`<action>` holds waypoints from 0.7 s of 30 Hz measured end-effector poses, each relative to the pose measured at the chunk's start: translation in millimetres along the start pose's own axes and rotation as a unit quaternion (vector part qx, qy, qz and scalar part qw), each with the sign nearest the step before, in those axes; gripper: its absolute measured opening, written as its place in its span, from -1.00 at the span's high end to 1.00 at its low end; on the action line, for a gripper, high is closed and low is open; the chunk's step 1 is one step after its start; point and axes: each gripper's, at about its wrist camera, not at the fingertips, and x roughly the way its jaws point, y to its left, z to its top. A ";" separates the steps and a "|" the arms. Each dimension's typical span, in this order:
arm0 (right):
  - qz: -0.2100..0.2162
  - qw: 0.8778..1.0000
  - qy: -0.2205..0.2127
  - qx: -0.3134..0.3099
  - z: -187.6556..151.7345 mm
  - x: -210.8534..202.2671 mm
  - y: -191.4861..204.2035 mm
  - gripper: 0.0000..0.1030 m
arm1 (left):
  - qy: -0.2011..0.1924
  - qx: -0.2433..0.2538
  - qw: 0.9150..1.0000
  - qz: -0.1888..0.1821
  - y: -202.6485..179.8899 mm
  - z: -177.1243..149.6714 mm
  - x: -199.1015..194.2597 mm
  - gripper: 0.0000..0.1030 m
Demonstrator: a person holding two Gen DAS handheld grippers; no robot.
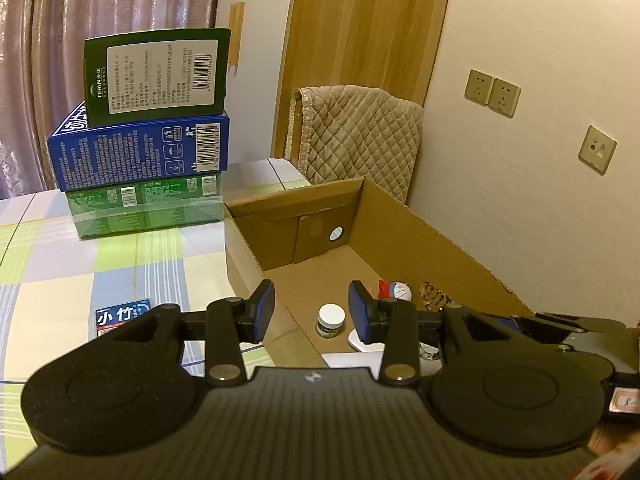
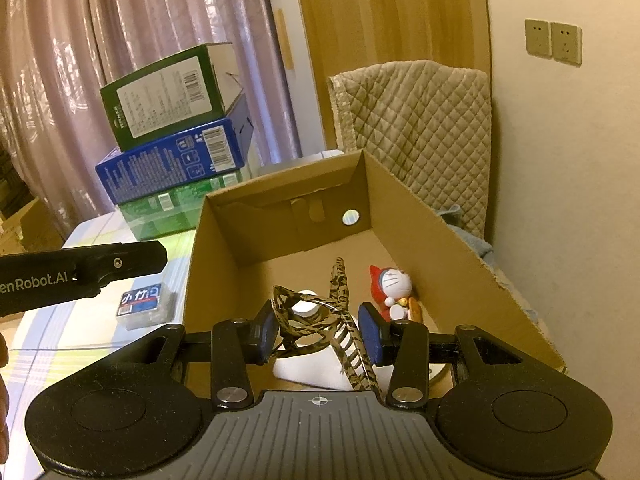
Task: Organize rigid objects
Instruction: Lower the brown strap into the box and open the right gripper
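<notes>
The desk (image 1: pixel 48 248), under a checked cloth, carries a stack of three boxes (image 1: pixel 140 160) at its far side and an open carton (image 2: pixel 224 264) just beside the stack. The carton takes up the middle of both views and looks to be the place where the rigid things are collected; its far half is bare cardboard, so there is plenty of room left. Inside its near end lie a white item (image 2: pixel 316 368) that I cannot identify, a cat figurine (image 2: pixel 394 284) in red and white standing by the right wall, and a small white-lidded jar (image 1: pixel 331 320). The right hand-held gripper (image 2: pixel 318 334) is poised over that same end with its pads closed on a tortoiseshell hair claw (image 2: pixel 316 316), which is held above the carton floor and not yet let go. The left hand-held gripper (image 1: pixel 312 312) hangs over the carton's near left edge with its pads set apart and nothing between them. Outside the carton, on the cloth just left of it, sits a small blue-labelled pack (image 2: pixel 140 304), seemingly the one loose thing yet to be gathered. I judge the work well advanced: several pieces are in, the claw is on the point of delivery, and the pack remains, with the empty left tool the nearer one to fetch it.
</notes>
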 end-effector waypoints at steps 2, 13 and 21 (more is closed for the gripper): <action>0.001 1.000 0.000 -0.001 -0.2 0.1 1.5 0.22 | 0.000 -0.001 1.000 0.001 1.0 -0.7 -1.8 0.32; 0.003 1.000 0.002 -0.003 -1.4 0.7 4.3 0.22 | 0.001 -0.006 1.000 0.007 7.0 -3.4 -6.1 0.32; 0.004 1.000 0.004 -0.003 -0.8 1.1 5.1 0.22 | 0.005 -0.008 1.000 0.010 9.5 -7.0 -5.1 0.32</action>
